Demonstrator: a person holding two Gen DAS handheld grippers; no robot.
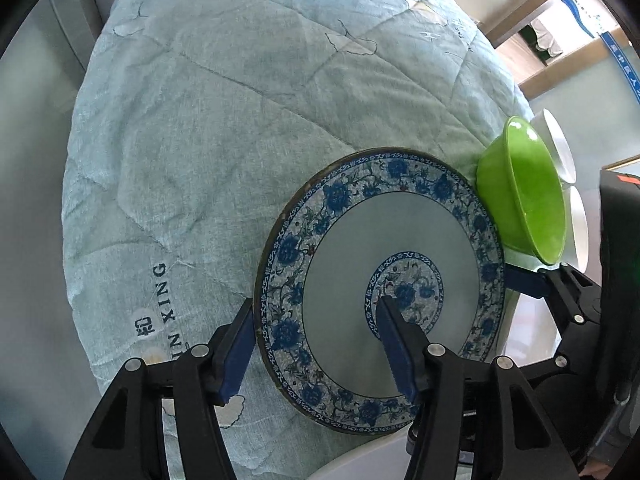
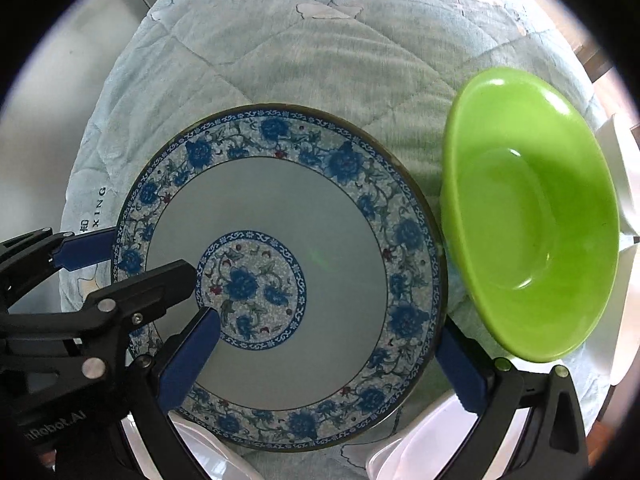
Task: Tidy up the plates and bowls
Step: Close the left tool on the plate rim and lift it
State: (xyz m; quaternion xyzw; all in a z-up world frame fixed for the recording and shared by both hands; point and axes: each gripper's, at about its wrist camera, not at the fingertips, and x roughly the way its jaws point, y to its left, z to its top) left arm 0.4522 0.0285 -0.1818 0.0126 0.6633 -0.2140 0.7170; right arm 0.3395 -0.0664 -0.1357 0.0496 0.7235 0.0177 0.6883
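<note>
Blue-patterned plate (image 2: 280,200) pinched by left gripper (image 1: 316,304), right gripper (image 2: 328,322) spread; bowl (image 2: 520,240) floor seen from right only.

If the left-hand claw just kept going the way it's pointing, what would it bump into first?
Most likely the blue-patterned plate: the left gripper already straddles its rim, one finger outside, one over the centre. Below that lies the quilted cloth. Depth is hard to judge.

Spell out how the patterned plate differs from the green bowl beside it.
The plate is flat and shallow; the green bowl is deep with flared walls. The plate carries blue floral patterning on white; the bowl is plain green. The plate sits between gripper fingers on two sides; nothing straddles the bowl. Both are round, empty, and rest on the quilted cloth.
</note>
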